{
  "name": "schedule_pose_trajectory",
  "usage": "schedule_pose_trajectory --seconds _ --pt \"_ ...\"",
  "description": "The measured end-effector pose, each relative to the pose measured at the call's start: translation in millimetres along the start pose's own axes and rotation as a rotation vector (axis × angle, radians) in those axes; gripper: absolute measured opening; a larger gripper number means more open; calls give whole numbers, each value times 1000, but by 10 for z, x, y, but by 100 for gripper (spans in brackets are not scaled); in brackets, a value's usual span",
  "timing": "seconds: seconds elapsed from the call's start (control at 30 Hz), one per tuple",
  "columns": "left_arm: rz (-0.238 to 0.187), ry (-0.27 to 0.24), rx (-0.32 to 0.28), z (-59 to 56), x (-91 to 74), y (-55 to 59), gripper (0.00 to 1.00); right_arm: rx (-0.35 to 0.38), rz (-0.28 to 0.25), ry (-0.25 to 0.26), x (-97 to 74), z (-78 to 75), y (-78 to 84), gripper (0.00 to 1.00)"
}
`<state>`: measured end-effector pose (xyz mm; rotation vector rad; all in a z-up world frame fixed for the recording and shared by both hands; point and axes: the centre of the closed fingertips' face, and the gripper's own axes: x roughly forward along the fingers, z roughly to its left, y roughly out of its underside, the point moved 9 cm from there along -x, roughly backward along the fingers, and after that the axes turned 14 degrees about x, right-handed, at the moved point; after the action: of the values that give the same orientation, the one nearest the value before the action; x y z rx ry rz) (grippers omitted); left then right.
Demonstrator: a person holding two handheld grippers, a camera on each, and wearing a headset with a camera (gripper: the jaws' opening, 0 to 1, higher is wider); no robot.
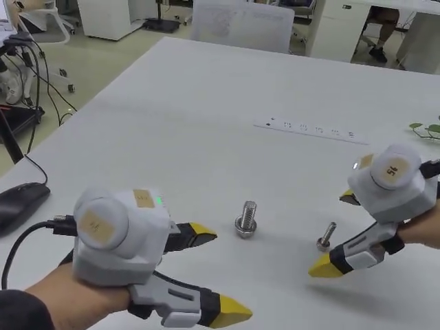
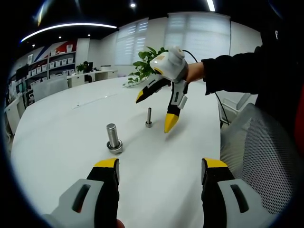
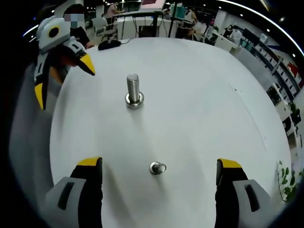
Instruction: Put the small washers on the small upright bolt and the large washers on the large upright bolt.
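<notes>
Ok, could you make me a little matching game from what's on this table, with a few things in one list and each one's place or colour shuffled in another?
Things:
1. large bolt
2. small bolt
3. mouse
4. plant

Descriptions:
A. green, far right edge
B. silver, upright, on the mouse's side
C. black, far left edge
D. silver, upright, on the plant's side

Pairs: 1-B, 2-D, 3-C, 4-A
</notes>
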<state>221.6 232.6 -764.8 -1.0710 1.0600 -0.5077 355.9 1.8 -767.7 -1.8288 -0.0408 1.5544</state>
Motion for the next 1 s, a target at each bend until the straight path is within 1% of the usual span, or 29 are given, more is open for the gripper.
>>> schedule_pose_trajectory --seconds 0.1,0.2,0.27,0.4,0.53,0.8,1.0 --pt "-2 -4 -1 7 -8 -1 70 7 -20 4 -43 27 2 100" --pt "-5 -10 -4 15 -20 -5 70 19 -67 9 -113 66 -15 100" --pt "-8 -15 -5 23 -29 -11 70 23 -87 12 -137 67 -18 100" --pt "-12 -25 -9 34 -50 -17 70 30 -120 13 -187 106 -9 100" --pt "-16 -38 -13 51 -74 -24 71 42 -148 20 -263 187 11 100" --pt "-27 -65 -26 90 -133 -37 73 80 -211 27 -408 296 151 100" --pt "-31 -80 -35 108 -174 -49 78 101 -232 25 -459 432 260 100"
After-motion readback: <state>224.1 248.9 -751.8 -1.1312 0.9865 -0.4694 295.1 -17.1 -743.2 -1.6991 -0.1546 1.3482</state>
